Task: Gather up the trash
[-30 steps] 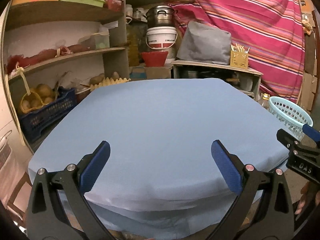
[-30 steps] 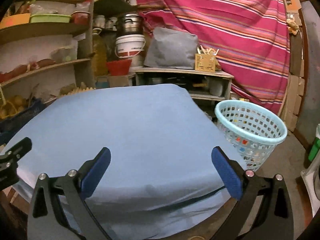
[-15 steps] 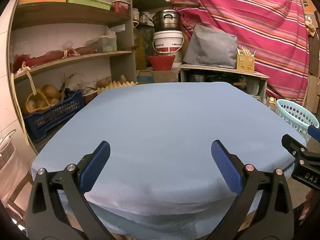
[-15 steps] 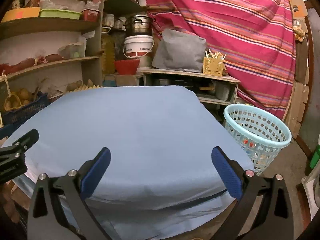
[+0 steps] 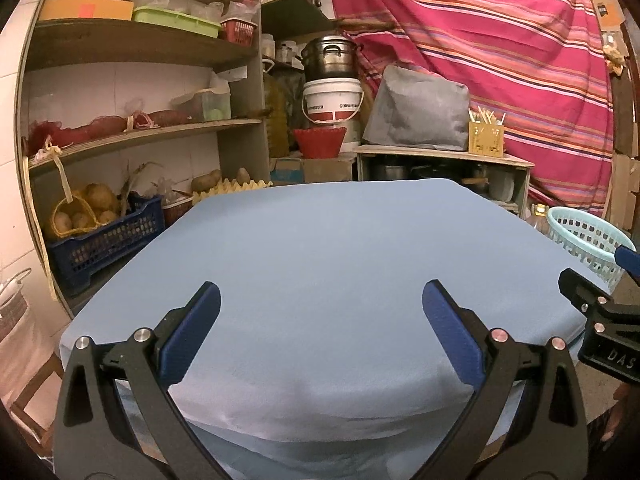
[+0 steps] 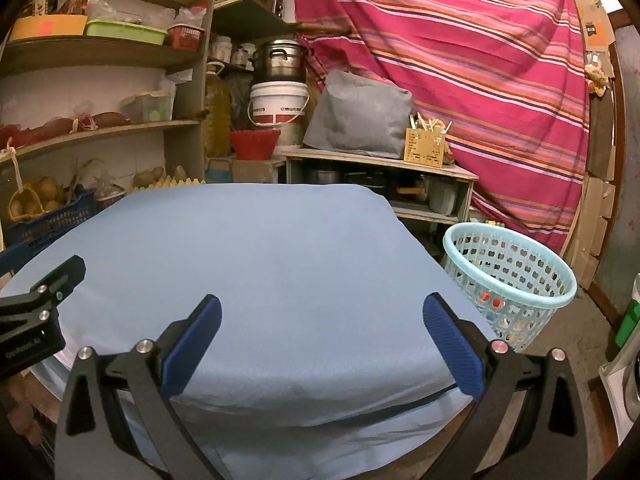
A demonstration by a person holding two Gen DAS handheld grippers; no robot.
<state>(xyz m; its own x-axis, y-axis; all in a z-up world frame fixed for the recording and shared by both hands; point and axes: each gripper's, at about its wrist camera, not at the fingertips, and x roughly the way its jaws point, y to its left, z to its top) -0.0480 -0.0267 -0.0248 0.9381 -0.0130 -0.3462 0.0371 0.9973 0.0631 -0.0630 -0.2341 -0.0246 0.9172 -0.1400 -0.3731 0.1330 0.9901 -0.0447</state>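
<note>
Both grippers are released, jaws spread wide with nothing between the blue pads. Left gripper (image 5: 320, 312) hangs over the near edge of a table covered in a light blue cloth (image 5: 340, 248); right gripper (image 6: 320, 312) hangs over the same near edge, further toward the right corner. Each tool shows at the margin of the other's view, side by side and apart.

Cloth surface ahead of both grippers is flat and bare as far as the far edge. Near edge of the cloth drapes down below the fingers; the right-hand edge falls away just right of the right gripper.

Pale blue perforated basket (image 6: 510, 276) stands on the floor ahead and right of the right gripper, beside the table's right edge, its mouth open upward. Small coloured items show through its holes; what they are cannot be told.

Left of the left gripper, shelving (image 5: 132, 136) and a dark blue crate (image 5: 108, 240) stand close to the table's left edge. Beyond the far edge: a low wooden cabinet (image 6: 380, 160) and striped red fabric (image 6: 480, 80).
</note>
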